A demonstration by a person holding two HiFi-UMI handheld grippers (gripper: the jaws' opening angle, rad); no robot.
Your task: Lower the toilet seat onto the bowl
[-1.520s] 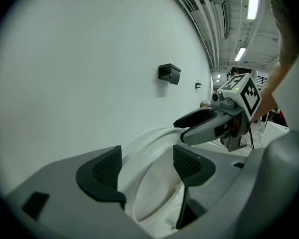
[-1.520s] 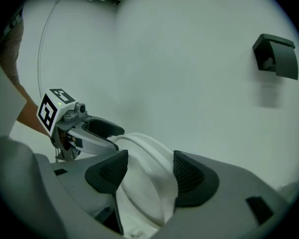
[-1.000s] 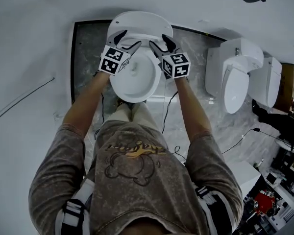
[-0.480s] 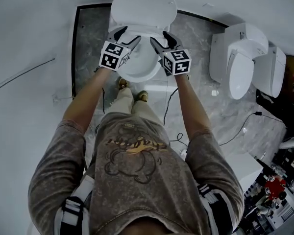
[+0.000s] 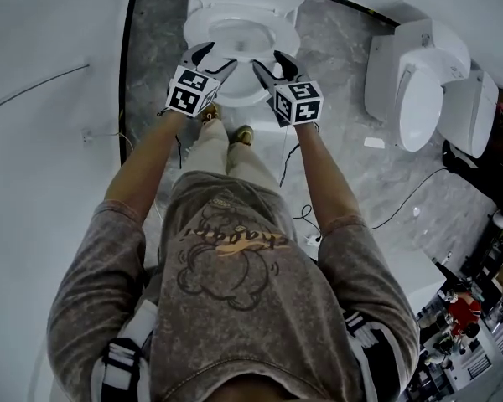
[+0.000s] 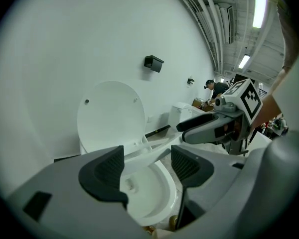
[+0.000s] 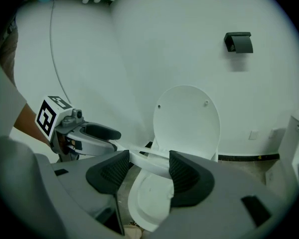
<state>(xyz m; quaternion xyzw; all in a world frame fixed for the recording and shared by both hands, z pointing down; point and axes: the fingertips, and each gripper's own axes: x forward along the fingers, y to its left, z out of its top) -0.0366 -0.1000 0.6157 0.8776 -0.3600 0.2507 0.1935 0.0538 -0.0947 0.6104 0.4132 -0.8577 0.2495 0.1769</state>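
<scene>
**Toilet seat partway down**

The lid (image 6: 111, 114) stands upright against the far wall. The seat (image 7: 144, 159) hangs tilted above the bowl (image 7: 147, 198). The left gripper (image 5: 216, 55) and right gripper (image 5: 268, 59) flank the seat's near rim, jaws wide, pads not pressing.

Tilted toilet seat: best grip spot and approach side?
Probably the front rim of the seat, approached from the front of the bowl. It is a thin flat ring hinged at the back below the upright lid and tilted above the bowl, so the front edge is exposed.

second toilet (image 5: 419, 82), black wall box (image 7: 238, 42)
</scene>
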